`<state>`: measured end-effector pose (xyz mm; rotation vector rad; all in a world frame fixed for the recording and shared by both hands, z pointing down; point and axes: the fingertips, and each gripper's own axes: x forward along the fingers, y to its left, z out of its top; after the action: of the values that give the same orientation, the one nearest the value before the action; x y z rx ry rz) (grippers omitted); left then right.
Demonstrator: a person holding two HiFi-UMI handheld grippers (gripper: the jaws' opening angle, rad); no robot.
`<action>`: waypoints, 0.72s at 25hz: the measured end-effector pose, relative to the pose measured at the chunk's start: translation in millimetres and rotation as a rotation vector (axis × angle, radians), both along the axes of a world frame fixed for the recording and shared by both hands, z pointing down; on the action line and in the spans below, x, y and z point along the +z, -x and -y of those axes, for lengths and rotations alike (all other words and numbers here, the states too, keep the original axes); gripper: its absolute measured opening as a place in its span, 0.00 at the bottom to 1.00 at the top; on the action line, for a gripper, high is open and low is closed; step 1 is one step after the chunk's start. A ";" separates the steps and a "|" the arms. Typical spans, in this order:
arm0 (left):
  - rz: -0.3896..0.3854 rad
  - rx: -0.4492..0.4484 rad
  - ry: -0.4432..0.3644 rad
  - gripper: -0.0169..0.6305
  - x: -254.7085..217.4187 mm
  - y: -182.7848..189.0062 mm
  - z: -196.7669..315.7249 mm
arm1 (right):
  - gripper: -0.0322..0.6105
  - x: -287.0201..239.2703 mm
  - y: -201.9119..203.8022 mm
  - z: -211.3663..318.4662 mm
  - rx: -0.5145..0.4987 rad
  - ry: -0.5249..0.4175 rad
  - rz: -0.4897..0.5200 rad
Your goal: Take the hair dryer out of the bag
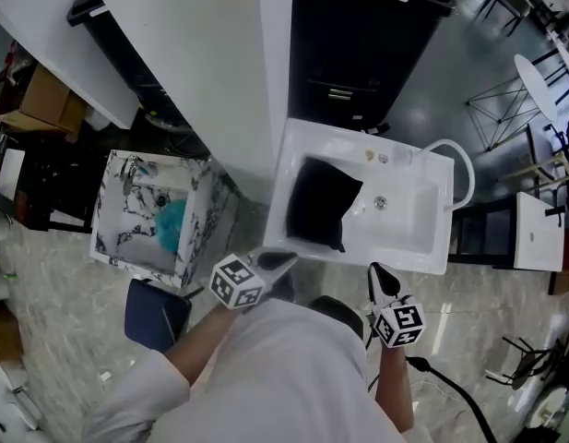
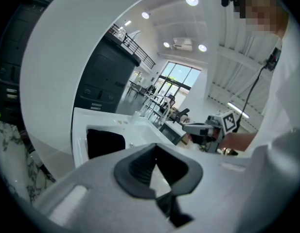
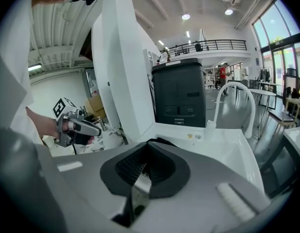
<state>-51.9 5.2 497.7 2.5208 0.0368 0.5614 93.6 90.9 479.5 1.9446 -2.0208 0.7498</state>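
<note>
Hair dryer: unseen, presumably inside the bag.
Bag (image 1: pixel 321 201): black, in the left half of the sink (image 1: pixel 422 258), long axis far-to-near.
Left gripper (image 1: pixel 286 258): jaws together, empty, at the sink's near-left corner; nearer, bag just ahead.
Right gripper (image 1: pixel 377 272): jaws together, empty, at the near edge; bag ahead-left.
Marble basin (image 1: pixel 113 201): holds a teal item (image 1: pixel 171 226).

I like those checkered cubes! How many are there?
2. One cube rides the left gripper, the other the right gripper, both at the white sink's near edge. None seems hidden.
</note>
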 end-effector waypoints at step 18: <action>0.041 -0.107 0.003 0.03 10.0 -23.3 18.7 | 0.06 18.2 -18.3 42.8 -0.160 0.059 -0.014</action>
<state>-28.6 -13.5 507.7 2.4899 -0.1121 0.5685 111.9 48.1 497.7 1.7273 -2.0910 0.7467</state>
